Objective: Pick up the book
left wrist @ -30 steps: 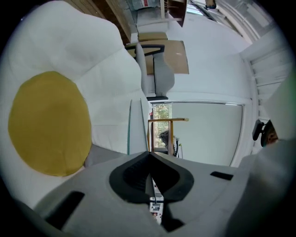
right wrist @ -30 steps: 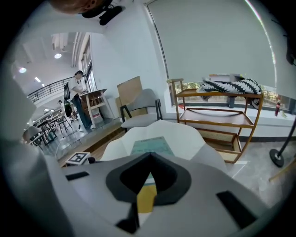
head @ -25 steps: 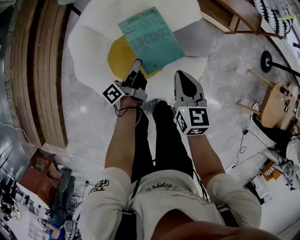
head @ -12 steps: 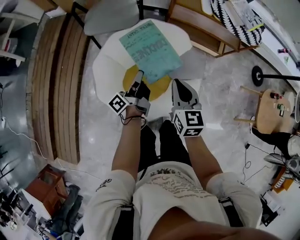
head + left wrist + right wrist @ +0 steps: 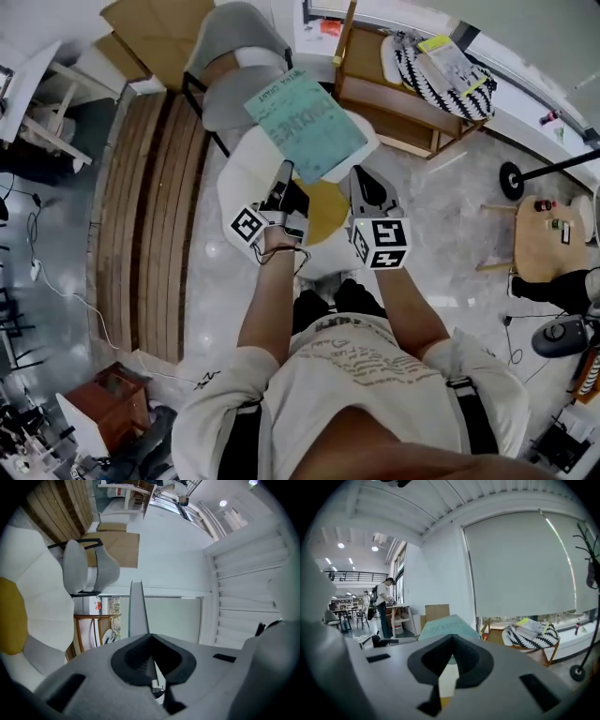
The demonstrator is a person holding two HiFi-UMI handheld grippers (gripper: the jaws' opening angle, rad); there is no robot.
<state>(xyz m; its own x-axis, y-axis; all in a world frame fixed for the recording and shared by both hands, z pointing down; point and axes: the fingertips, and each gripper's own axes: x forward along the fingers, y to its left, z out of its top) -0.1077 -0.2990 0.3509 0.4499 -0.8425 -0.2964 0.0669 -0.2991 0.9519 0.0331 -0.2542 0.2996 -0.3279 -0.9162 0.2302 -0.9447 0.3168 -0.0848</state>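
Note:
The teal book (image 5: 305, 136) hangs in the air above the white petal-shaped floor cushion (image 5: 246, 192) with its yellow centre. My left gripper (image 5: 282, 184) is shut on the book's near left corner. In the left gripper view the book (image 5: 137, 613) stands edge-on as a thin blade rising out of the closed left gripper (image 5: 151, 639). My right gripper (image 5: 362, 184) is shut and holds nothing, just below the book's near right corner. Over the right gripper (image 5: 451, 641) the book (image 5: 447, 626) shows flat, apart from the jaws.
A grey chair (image 5: 234, 61) stands behind the cushion. At the back right a wooden bench (image 5: 394, 103) carries a striped cushion. Wooden planks (image 5: 150, 206) run along the left. A small round table (image 5: 548, 234) and a lamp base (image 5: 511, 180) are at the right. People stand far off (image 5: 384, 604).
Both grippers have risen together, the left one carrying the book up off the floor cushion. The person has straightened up, and the cushion looks smaller and farther below.

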